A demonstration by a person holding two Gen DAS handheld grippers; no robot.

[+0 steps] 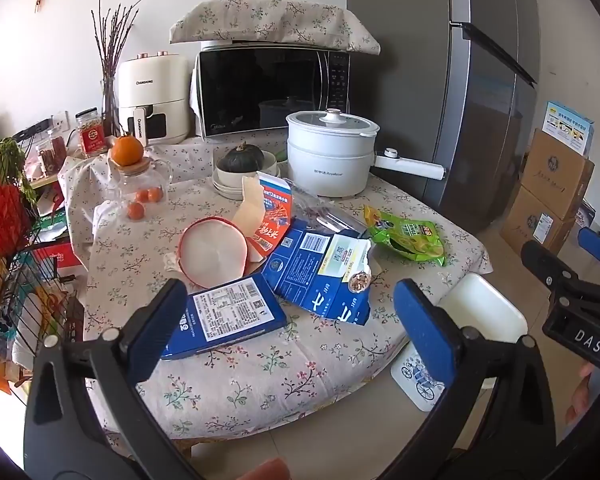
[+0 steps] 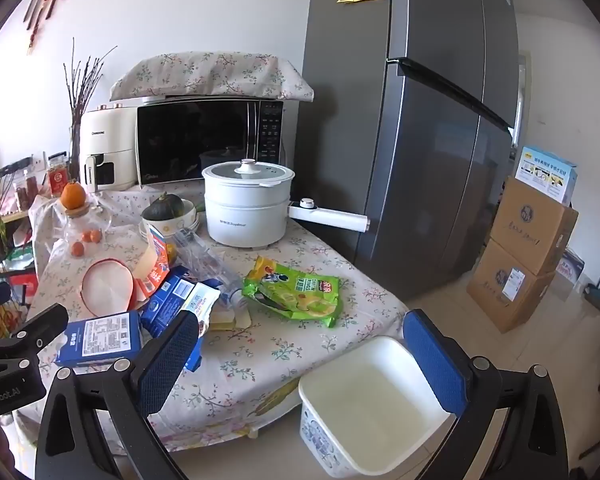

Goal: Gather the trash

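Trash lies on the floral-clothed table [image 1: 260, 384]: a flat blue box [image 1: 228, 316], a torn blue carton [image 1: 320, 272], a red-rimmed white round lid [image 1: 214, 250], a torn orange carton [image 1: 268, 212], a clear plastic bottle [image 1: 328, 218] and a green snack bag [image 1: 404, 232]. My left gripper [image 1: 292, 328] hovers open over the blue box and carton, holding nothing. My right gripper [image 2: 302, 360] stands open and empty above the table's near corner and the white bin [image 2: 372, 400] on the floor. The green bag [image 2: 296, 292] and blue box [image 2: 100, 338] lie ahead of it.
A white electric pot [image 1: 328, 156], a squash in stacked bowls [image 1: 242, 162], a glass jar topped with an orange [image 1: 134, 168], a microwave [image 1: 268, 92] and an air fryer [image 1: 152, 96] stand at the back. Fridge [image 2: 420, 140] and cardboard boxes [image 2: 520, 256] are right; a wire rack [image 1: 16, 264] left.
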